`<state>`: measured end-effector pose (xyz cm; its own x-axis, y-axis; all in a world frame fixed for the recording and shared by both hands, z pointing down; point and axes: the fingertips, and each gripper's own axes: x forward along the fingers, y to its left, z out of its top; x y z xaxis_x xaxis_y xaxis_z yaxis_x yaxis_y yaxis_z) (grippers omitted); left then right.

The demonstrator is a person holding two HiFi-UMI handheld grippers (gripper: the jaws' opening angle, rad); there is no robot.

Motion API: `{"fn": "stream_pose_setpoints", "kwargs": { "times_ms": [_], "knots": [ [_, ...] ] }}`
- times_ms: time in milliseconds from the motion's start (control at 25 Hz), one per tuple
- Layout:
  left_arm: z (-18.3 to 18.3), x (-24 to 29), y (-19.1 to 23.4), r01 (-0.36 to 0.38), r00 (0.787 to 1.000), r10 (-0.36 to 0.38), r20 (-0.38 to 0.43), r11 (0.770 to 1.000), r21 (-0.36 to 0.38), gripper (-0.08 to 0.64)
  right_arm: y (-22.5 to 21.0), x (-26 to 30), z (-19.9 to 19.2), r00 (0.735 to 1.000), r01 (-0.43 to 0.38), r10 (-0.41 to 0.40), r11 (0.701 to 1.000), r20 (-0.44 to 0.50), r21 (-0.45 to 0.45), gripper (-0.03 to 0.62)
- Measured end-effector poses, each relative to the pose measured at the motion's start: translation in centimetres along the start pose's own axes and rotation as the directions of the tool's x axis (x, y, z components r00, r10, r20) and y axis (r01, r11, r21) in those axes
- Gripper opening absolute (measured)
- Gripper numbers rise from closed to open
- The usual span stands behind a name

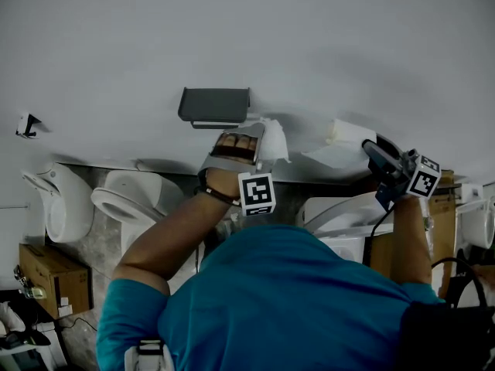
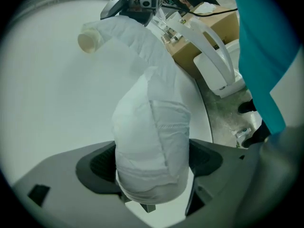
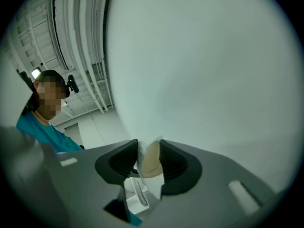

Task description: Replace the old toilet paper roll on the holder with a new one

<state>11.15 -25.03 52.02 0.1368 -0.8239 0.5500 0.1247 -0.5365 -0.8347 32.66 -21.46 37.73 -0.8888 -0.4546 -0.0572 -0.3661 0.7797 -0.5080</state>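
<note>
A dark grey paper holder is fixed to the white wall, with no roll seen on it. Just below and right of it, my left gripper is shut on a bunched wad of white toilet paper. From that wad a strip of paper runs on to the old roll, a nearly bare cardboard tube. My right gripper is shut on this tube against the wall, right of the holder, and a loose paper tail hangs under it. The left gripper has the wad filling its jaws.
White toilets and another fixture stand along the wall below the holder. A cardboard box sits at the lower left and another box behind a raised toilet seat. The person's teal shirt fills the foreground.
</note>
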Motion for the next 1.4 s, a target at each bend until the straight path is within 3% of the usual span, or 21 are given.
{"fn": "stream_pose_setpoints", "kwargs": {
  "times_ms": [280, 840, 1040, 1200, 1320, 1400],
  "knots": [
    [-0.8, 2.1, -0.8, -0.012, 1.000, 0.013, -0.019, 0.999, 0.030, 0.437, -0.2, 1.3, -0.6, 1.000, -0.010, 0.010, 1.000, -0.003, 0.013, 0.144],
    [-0.8, 3.4, 1.4, -0.056, 0.996, 0.055, -0.074, 0.998, -0.015, 0.437, 0.3, 2.1, -1.2, 0.999, -0.036, 0.036, 0.999, -0.011, 0.036, 0.144],
    [-1.7, 2.9, 0.6, -0.080, 0.994, 0.081, -0.072, 0.997, 0.013, 0.437, 0.0, 1.8, -1.3, 0.999, -0.037, 0.038, 0.999, -0.010, 0.037, 0.144],
    [-1.2, 3.0, 0.8, -0.097, 0.994, 0.095, -0.056, 0.995, -0.028, 0.436, 0.2, 2.0, -1.2, 0.999, -0.040, 0.040, 0.999, -0.014, 0.037, 0.144],
    [-0.2, 2.9, 1.8, -0.135, 0.991, 0.134, -0.014, 0.984, -0.116, 0.437, 0.4, 2.0, -1.3, 0.999, -0.037, 0.037, 0.999, -0.015, 0.041, 0.144],
    [-0.7, 2.9, 1.3, -0.137, 0.990, 0.135, -0.038, 0.988, -0.077, 0.436, 0.4, 2.0, -1.4, 0.999, -0.036, 0.037, 0.998, -0.016, 0.044, 0.144]
  ]
}}
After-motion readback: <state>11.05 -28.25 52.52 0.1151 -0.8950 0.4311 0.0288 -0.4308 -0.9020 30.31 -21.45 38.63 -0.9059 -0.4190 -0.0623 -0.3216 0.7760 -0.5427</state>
